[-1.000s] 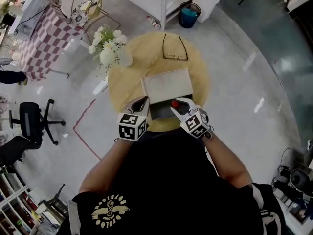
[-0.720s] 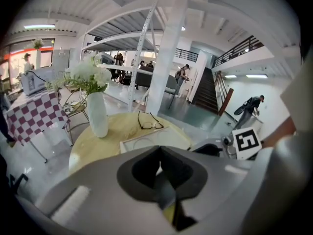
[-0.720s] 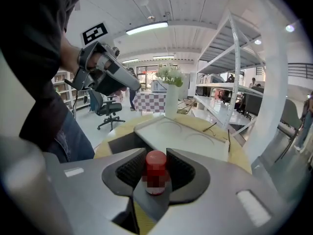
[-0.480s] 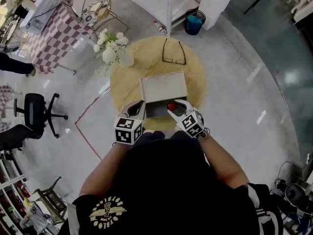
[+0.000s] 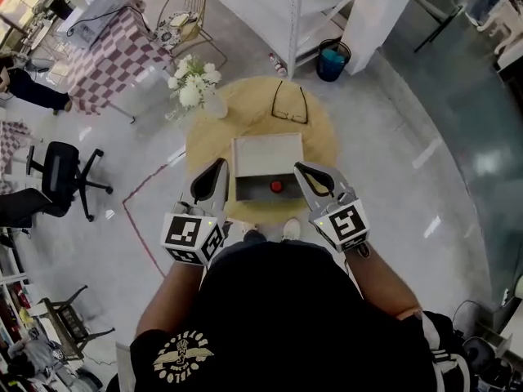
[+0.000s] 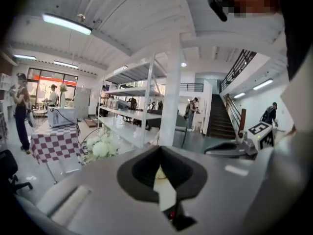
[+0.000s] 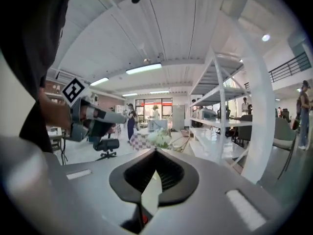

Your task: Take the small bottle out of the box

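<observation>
Round wood table (image 5: 319, 137) sitting mid-room, glossy grey floor (image 5: 392, 170) shining w/ light streaks all round it. Beyond the table, white shelving unit (image 5: 282, 6) standing, blue bin (image 5: 332, 60) tucked beside its foot. Far-left of the table, wire chair (image 5: 181, 15) and checked-cloth table (image 5: 114, 55) waiting. Left of the table, black office chair (image 5: 59, 178) sitting; red tape line (image 5: 147, 189) running off the table's near-left edge. Overhead, strip lights (image 6: 66, 23) glowing; stairs (image 6: 222, 121) climbing in bg.

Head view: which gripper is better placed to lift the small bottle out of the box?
Right. The red-capped small bottle in the box lies nearer the right gripper than the left gripper. The right's jaws have just closed on nothing, so it must reopen.
</observation>
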Available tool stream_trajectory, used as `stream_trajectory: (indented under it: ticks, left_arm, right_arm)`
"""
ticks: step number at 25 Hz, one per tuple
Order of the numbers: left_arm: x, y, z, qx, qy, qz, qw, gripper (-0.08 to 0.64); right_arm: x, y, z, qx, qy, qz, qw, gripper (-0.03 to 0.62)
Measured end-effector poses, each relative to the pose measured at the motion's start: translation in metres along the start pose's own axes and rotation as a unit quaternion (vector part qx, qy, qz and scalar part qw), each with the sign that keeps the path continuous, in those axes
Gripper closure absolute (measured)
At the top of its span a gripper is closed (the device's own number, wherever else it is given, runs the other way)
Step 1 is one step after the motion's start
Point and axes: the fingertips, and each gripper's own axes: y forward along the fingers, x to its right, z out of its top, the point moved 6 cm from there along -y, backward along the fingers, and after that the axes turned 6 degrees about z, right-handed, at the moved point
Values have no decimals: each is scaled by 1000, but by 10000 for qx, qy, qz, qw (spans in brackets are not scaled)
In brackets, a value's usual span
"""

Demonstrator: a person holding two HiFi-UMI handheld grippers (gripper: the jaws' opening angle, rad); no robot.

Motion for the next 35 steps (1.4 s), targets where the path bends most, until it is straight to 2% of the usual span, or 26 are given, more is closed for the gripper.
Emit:
stream_trajectory:
  ticks: [2,5,8,13,18,23,29,35]
  left_arm:
    - [12,-11,15,258,-4,-33,9997,560]
    - [24,-26,30,577,-55,87,9983,560]
    - [32,-35,37,781,-138,252,9965,560]
    - [41,-43,37,818,-40,329,9961,560]
    - [44,-45,33,681,33,310,9972,560]
    - [32,-39,35,627,60,128,9979,560]
    - [1,-35,33,570,190,-202,9980,560]
    - [-40,-32,37,641,146,-522,9965,560]
  right_arm:
    - [-1,-12,28,312,27,195,9993,586]
    - [-7,-24,55,622,-171,406,9971,586]
    - [-13,-31,64,693,-224,491,9961,586]
    - [-15,-40,66,720,-140,535,9959,586]
    - [-12,-42,59,690,-13,430,9967,586]
    - [-18,-33,58,635,-16,256,9976,586]
    - [-30,-4,65,576,-83,-44,9983,586]
    - [-48,27,81,496,-32,-415,9979,586]
